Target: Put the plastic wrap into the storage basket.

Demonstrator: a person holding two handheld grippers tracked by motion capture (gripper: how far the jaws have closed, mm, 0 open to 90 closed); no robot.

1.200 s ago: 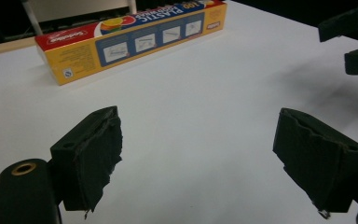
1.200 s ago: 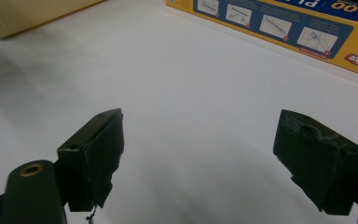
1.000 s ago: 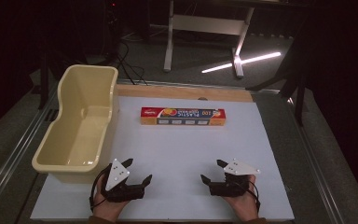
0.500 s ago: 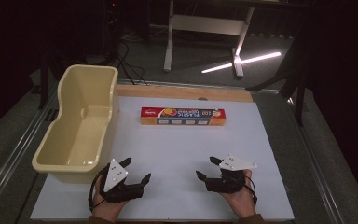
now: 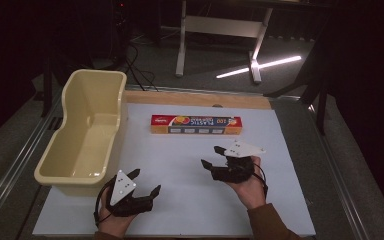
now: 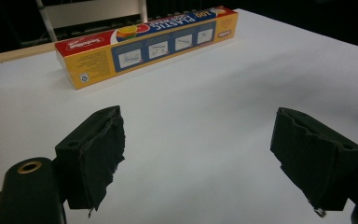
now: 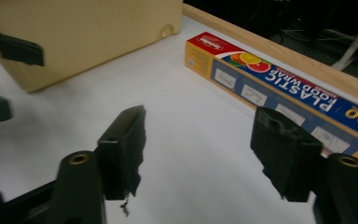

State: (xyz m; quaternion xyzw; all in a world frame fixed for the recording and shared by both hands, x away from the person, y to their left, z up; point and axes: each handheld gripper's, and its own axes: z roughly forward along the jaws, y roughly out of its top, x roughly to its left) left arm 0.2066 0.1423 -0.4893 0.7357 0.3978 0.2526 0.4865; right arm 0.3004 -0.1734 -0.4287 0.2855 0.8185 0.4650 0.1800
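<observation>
The plastic wrap box (image 5: pixel 196 124) lies flat on the white table (image 5: pixel 280 200), beside the yellow tub (image 5: pixel 87 130). It looks light, stiff and smooth; best pinch it across its narrow middle. The right gripper (image 5: pixel 214 156) has just been closing a bit, empty. The left gripper (image 5: pixel 145 182) is wide, empty.

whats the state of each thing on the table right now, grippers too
plastic wrap box: closed, lying flat, untouched
tub: upright, empty
left gripper: open, empty
right gripper: open, empty, jaws have just been closing, short of the box
</observation>
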